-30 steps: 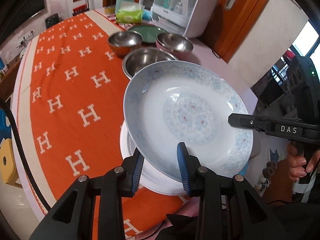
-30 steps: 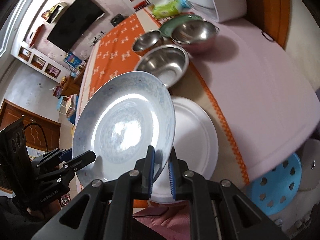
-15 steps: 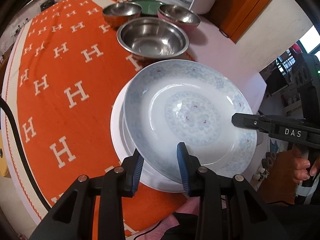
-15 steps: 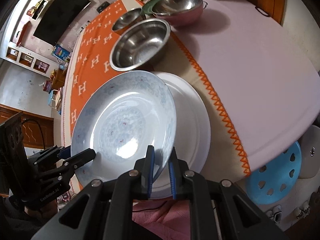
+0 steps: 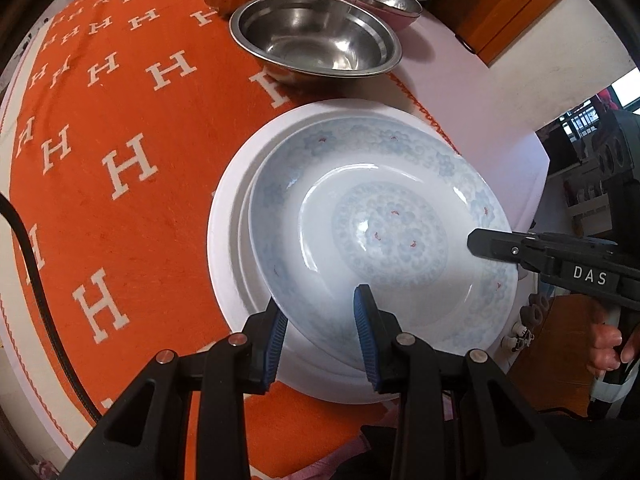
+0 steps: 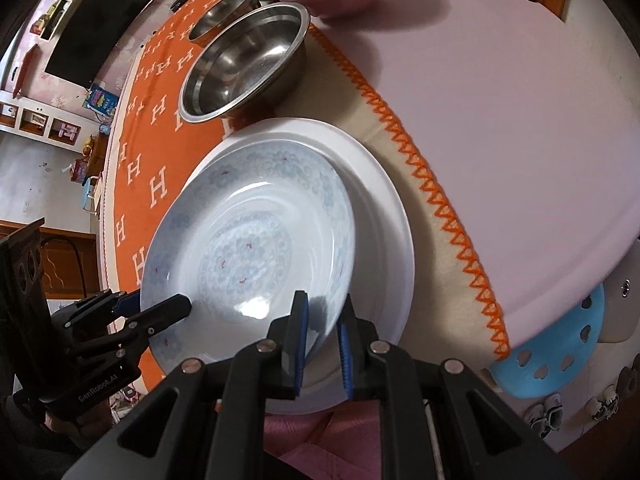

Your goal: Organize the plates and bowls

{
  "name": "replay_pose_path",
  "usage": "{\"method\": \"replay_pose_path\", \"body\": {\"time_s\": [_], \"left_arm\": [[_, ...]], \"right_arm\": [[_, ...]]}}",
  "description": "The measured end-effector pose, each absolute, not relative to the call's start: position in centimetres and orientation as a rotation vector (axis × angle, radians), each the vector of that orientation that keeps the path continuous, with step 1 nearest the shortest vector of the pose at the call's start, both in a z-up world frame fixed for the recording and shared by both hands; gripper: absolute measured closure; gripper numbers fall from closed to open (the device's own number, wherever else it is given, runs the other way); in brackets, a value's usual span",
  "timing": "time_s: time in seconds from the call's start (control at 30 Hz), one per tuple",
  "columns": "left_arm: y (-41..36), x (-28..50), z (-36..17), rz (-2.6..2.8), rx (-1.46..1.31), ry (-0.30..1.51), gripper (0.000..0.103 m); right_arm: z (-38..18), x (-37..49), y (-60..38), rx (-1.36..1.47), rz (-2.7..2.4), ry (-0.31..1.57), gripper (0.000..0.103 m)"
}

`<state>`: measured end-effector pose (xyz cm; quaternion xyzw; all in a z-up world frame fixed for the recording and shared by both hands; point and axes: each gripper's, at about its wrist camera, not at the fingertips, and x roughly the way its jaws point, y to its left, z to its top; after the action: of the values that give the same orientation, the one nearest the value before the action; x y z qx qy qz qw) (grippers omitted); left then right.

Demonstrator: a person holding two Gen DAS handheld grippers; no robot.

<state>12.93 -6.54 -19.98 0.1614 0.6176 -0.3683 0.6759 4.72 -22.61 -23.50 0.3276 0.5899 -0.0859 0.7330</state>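
Both grippers, left (image 5: 320,320) and right (image 6: 322,322), have their jaws clenched on the near rim of the blue plate (image 5: 376,224), which lies over the white plate (image 5: 228,216). Beyond stand 3 steel bowls (image 5: 316,40) on the tabletop (image 6: 500,100).

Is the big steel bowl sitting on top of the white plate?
No, the big steel bowl stands on the orange cloth beyond the white plate.

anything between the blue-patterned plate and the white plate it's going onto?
Nothing visible. The patterned plate, clamped at its rim by the left gripper and the right gripper, sits tilted directly over the white plate, whose exposed surface is bare.
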Motion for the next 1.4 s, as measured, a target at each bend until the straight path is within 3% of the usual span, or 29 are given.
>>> {"method": "replay_pose_path", "body": {"time_s": [0.43, 0.77, 1.07, 1.3, 1.4], "left_arm": [[-7.5, 12.5, -21.7, -0.88, 0.493, 1.449, 0.072], [-6.5, 13.4, -21.3, -0.958, 0.543, 1.459, 0.069], [-5.8, 14.6, -18.2, -1.022, 0.535, 1.359, 0.054], [-5.0, 15.2, -16.8, -1.072, 0.484, 1.31, 0.053], [-4.9, 14.8, -16.5, -1.066, 0.47, 1.286, 0.046]], "right_arm": [[-24.6, 5.7, -21.8, 0.644, -0.261, 1.404, 0.081], [-24.1, 5.9, -20.9, 0.649, -0.317, 1.404, 0.065], [-21.6, 5.7, -20.9, 0.666, -0.38, 1.336, 0.052], [-19.9, 5.3, -21.6, 0.674, -0.414, 1.264, 0.052], [-19.3, 5.3, -21.6, 0.669, -0.411, 1.235, 0.052]]}}
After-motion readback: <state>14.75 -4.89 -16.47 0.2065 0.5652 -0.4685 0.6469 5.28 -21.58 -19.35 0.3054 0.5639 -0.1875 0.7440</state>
